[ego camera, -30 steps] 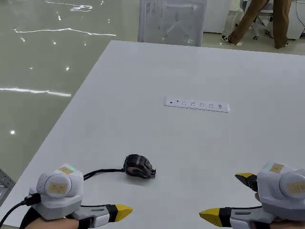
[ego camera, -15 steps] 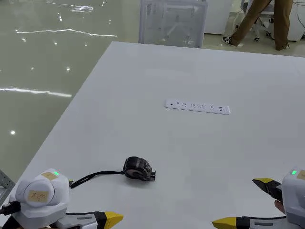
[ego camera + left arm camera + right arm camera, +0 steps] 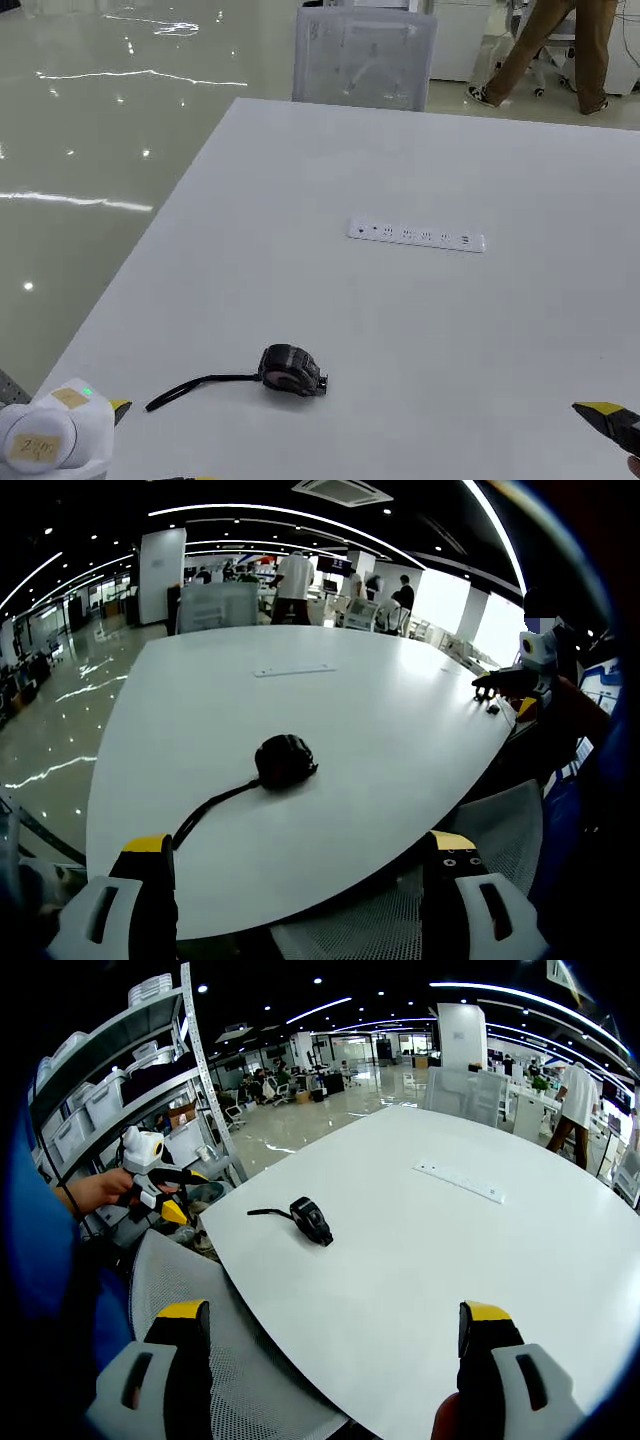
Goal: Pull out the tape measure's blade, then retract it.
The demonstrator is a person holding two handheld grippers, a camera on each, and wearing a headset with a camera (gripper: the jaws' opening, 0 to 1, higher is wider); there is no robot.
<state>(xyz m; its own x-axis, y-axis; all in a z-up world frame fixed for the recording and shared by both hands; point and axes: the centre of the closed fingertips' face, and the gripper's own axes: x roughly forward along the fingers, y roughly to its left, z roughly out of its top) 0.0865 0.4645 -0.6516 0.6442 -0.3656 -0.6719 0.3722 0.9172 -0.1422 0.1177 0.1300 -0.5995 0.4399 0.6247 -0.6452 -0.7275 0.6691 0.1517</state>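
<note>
Tape measure (image 3: 292,371) lies on the table (image 3: 420,330), seven o'clock of the power strip (image 3: 416,237); left gripper (image 3: 300,845) and right gripper (image 3: 334,1311) gape wide, empty.

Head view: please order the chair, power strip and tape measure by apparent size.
1. The chair: largest, though farthest.
2. The power strip and tape measure: about alike. The strip is longer but thin, the measure compact and nearer, so unranked.

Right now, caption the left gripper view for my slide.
The left gripper, jaws open, faces a black tape measure lying untouched on the white table.
</note>
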